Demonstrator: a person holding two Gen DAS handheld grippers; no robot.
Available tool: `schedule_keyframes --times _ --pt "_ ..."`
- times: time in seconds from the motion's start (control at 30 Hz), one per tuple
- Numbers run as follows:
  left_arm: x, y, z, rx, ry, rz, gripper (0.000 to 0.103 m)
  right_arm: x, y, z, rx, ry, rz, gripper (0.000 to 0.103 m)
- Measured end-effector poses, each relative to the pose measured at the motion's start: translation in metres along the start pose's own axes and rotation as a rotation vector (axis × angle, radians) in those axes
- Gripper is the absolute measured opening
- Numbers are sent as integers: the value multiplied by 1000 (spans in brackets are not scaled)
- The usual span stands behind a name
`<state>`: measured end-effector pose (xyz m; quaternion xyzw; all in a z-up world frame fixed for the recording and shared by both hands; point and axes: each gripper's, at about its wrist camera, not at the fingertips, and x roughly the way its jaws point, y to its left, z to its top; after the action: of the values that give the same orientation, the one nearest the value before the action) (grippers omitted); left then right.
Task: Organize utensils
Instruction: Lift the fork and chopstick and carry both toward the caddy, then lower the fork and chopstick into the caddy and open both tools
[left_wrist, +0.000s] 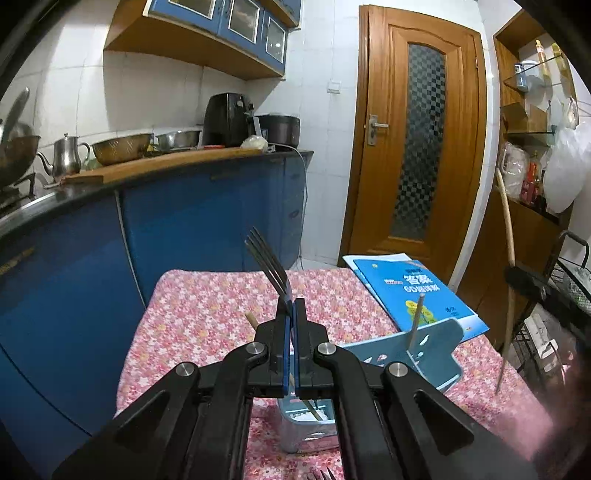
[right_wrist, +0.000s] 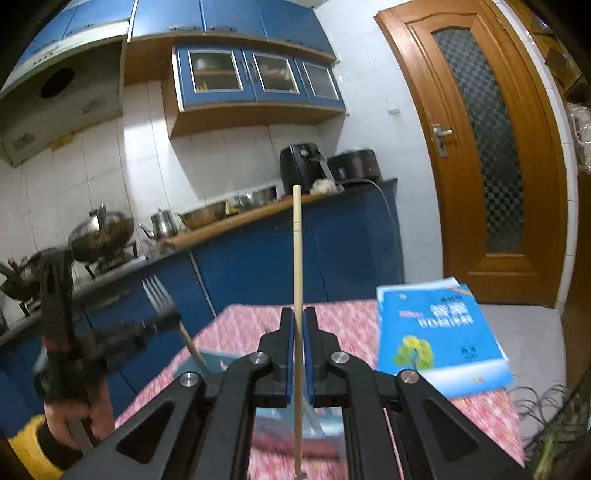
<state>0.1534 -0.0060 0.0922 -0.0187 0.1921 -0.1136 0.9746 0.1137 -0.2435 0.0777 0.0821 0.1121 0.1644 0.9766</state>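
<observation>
Left gripper (left_wrist: 293, 310): the jaws are closed on a metal fork (left_wrist: 269, 264), which is held by its handle with the tines pointing up and tilted to the far left.
Right gripper (right_wrist: 298, 321): the jaws are pressed together on a wooden chopstick (right_wrist: 297, 236), which is held upright; its upper end is seen high above the fingertips and its lower end is seen below them.
Utensil holder (left_wrist: 424, 347): a light blue plastic holder is stood on the worktop (left_wrist: 207, 314) just beyond and below the left gripper; a thin metal stick (left_wrist: 415, 319) is seen rising from its right part, and a wooden stick end (left_wrist: 252, 320) is seen just left of the left gripper.
Left gripper from the right wrist view: it is seen blurred at the near left (right_wrist: 162, 319), with the fork (right_wrist: 157, 295) raised above the worktop's left edge.
Worktop: it is covered with a pink flowered cloth (left_wrist: 192, 332).
Blue book (left_wrist: 413, 291): it is laid at the far right corner of the worktop, just behind the holder.
Second fork (left_wrist: 323, 473): only its tines are shown at the near edge of the left wrist view.
Background: a blue kitchen counter (left_wrist: 207, 206) is seen at the far left, and a wooden door (left_wrist: 417, 133) at the far right.
</observation>
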Motion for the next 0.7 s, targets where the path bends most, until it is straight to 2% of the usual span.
schedule_keyframes --times 0.27,0.53,0.7 --pt "19 6 -16 -11 29 -31 0 43 3 -9 -56 -64 -12 6" --pt "31 8 -28 -11 54 -50 0 63 -8 -33 -63 2 -28 6" --pt "29 2 -29 6 61 -64 0 65 -8 -40 -62 44 4 8"
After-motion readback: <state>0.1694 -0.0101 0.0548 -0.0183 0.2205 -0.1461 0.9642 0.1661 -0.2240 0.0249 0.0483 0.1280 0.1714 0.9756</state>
